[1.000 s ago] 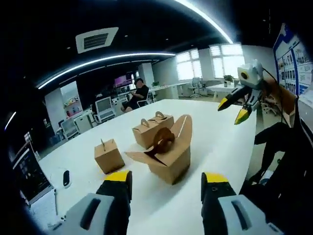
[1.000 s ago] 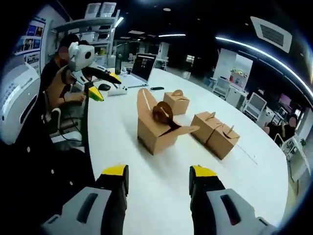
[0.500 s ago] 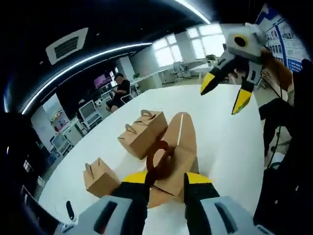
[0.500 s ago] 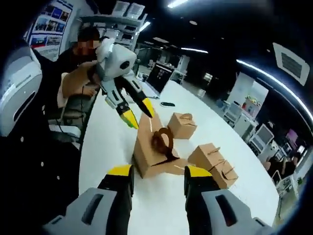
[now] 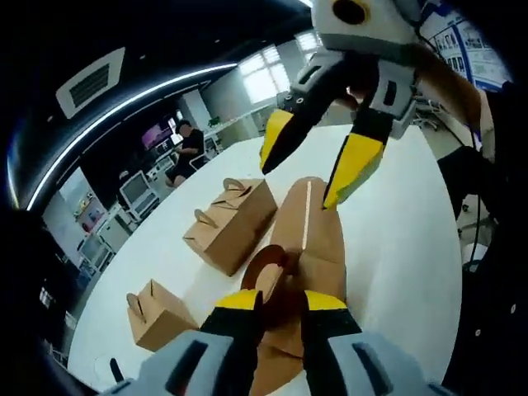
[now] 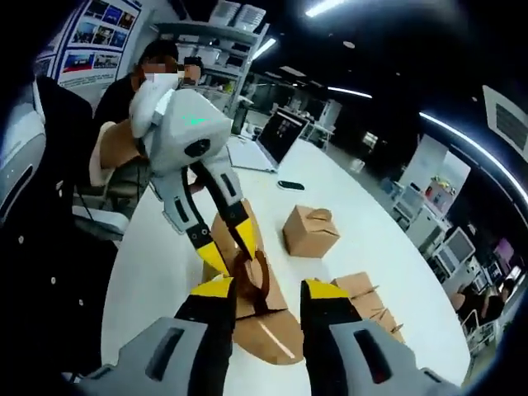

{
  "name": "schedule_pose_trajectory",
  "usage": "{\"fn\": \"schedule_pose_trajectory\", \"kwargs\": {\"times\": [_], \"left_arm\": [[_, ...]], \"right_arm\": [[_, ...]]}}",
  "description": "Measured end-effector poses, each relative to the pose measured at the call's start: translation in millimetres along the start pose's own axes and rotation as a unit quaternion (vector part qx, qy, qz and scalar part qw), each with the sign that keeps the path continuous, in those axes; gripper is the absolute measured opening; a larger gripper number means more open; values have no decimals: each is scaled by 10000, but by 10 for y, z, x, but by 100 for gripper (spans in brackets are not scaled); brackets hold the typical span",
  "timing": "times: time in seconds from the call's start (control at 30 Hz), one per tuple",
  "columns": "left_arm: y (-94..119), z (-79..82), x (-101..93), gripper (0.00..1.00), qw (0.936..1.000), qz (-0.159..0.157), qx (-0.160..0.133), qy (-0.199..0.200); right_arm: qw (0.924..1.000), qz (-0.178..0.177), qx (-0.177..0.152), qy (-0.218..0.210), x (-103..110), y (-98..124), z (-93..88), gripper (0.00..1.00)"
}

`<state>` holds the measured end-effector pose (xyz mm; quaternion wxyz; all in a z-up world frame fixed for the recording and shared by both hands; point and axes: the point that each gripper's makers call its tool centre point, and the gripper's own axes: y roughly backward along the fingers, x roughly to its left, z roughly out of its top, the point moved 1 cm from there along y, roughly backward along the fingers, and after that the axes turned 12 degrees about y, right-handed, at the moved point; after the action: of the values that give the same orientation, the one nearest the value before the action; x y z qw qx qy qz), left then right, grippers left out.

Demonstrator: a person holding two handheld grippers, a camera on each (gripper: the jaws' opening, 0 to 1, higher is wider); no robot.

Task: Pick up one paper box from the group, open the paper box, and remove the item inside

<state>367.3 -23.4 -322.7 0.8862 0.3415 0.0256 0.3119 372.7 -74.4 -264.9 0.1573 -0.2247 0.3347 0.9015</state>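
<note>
An open brown paper box [image 5: 309, 239] stands on the white table [image 5: 404, 239], its tall lid flap upright. My left gripper [image 5: 282, 302] sits low against the box, jaws drawn in around the brown handle flap [image 5: 275, 276]. In the right gripper view the left gripper [image 6: 229, 250] reaches down from the left, yellow tips pinching that handle [image 6: 252, 276] on the box [image 6: 260, 318]. My right gripper [image 6: 271, 288] hovers open just above the box. It also hangs open over the lid flap in the left gripper view, right gripper [image 5: 297, 188].
Two closed boxes [image 5: 235, 219] stand side by side behind the open one, and a single box [image 5: 157, 309] to the left. In the right gripper view: a closed box [image 6: 312, 233], a pair [image 6: 363, 293], a laptop [image 6: 276, 136], a phone [image 6: 290, 185]. A person [image 5: 191, 140] sits far off.
Both grippers have closed in on the open box. The left jaws narrowed around the handle flap. The right gripper dropped from the far side to just above the lid.
</note>
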Motion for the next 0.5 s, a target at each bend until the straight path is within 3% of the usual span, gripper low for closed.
{"fn": "schedule_pose_trajectory", "kwargs": {"times": [0.17,0.37,0.5], "left_arm": [[-27,4,-9,17,10000,-25,-5,-40],[-57,12,-25,17,9992,47,-3,-386],[-69,-2,-14,8,9989,82,25,-453]], "right_arm": [[9998,164,105,-28,-48,-185,-65,30],[9994,320,124,-39,-32,-342,-91,27],[9991,394,180,12,-20,-427,-121,24]]}}
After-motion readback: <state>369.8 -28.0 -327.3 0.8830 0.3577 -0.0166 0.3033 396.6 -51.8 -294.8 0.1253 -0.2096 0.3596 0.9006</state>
